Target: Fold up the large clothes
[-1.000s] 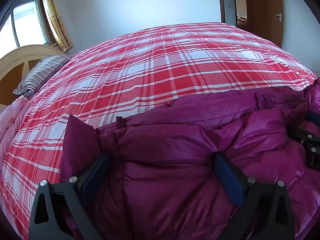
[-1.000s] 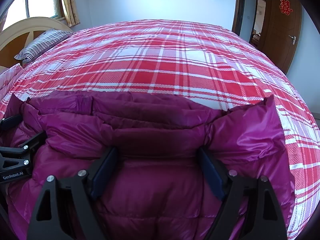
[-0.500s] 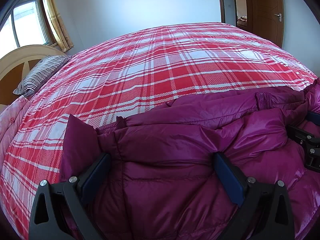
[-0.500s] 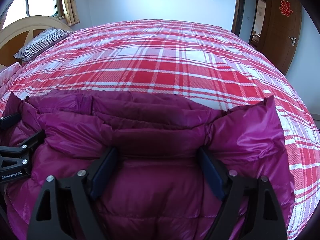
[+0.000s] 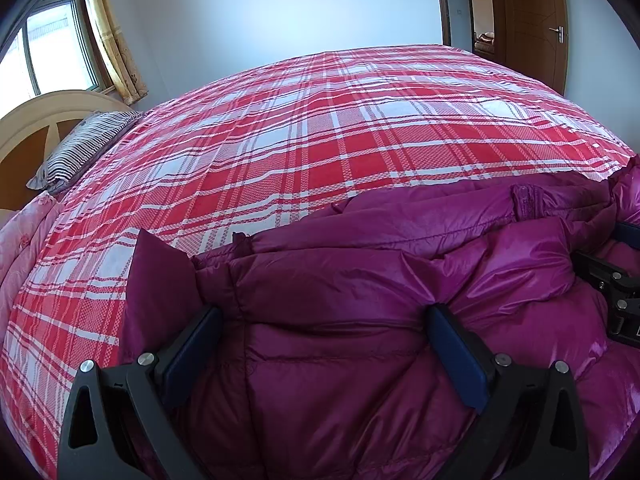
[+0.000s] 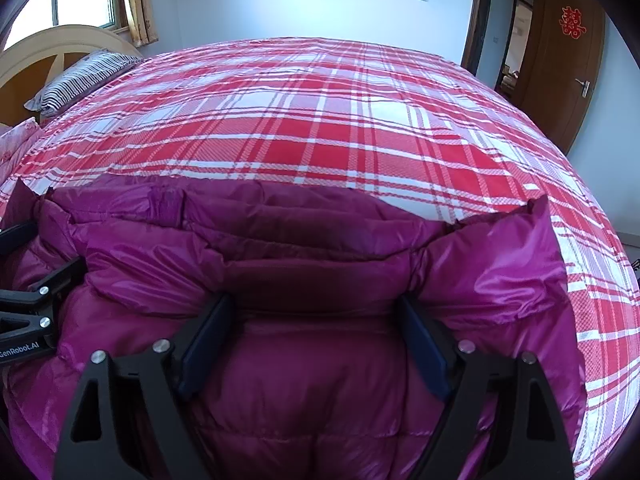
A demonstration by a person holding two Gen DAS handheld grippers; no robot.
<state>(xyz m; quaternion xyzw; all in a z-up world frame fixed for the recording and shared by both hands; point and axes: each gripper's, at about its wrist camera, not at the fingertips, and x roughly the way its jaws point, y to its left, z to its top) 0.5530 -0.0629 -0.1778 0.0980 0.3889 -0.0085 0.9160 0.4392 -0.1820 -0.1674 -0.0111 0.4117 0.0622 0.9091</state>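
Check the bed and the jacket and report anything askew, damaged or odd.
Nothing stands out. The purple down jacket lies bunched at the near edge of the plaid bedspread, with the left gripper and right gripper open around its folds.

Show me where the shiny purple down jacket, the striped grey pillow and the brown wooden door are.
shiny purple down jacket [image 6: 320, 392]: right wrist view, quilted panel between the fingers.
striped grey pillow [image 5: 86, 146]: left wrist view, middle of its top face.
brown wooden door [image 6: 568, 68]: right wrist view, middle panel.
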